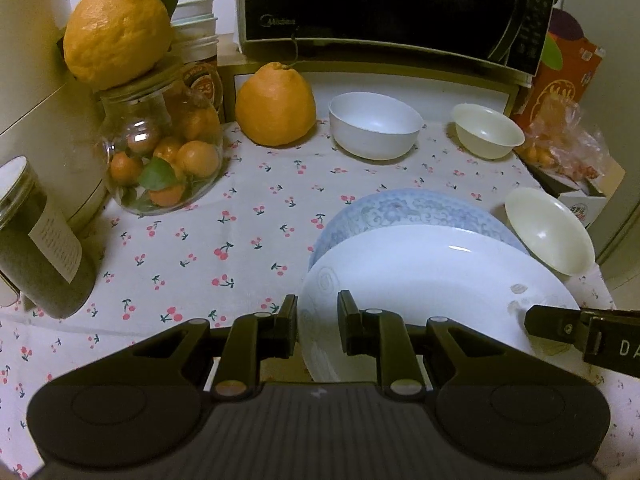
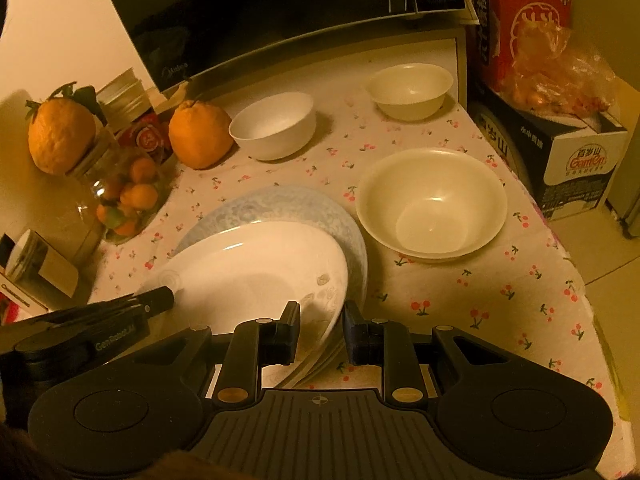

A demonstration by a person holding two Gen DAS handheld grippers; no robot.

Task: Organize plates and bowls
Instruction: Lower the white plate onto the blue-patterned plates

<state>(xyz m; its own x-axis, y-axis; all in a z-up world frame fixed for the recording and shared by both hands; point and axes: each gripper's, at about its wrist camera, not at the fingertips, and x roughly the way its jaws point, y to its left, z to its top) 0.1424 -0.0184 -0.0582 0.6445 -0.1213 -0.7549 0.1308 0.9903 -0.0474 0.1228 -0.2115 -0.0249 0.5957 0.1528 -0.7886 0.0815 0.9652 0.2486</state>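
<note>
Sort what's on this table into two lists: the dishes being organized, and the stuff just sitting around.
Job:
- white plate, gripped at its edges by left gripper and right gripper
- blue patterned plate under it
- white bowl
- small cream bowl
- large cream bowl

Lying about:
- large orange
- jar of small oranges
- microwave
- red carton

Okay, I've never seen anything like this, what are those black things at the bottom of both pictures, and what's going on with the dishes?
Those are hand-held tongs, one per hand, each carrying a camera that looks along its fingers. One picture is from the left tongs, the other from the right tongs. Both grip opposite rim edges of a white plate, tilted over a blue patterned plate. On the cherry tablecloth are three empty bowls, a large orange and a jar of small oranges.
</note>
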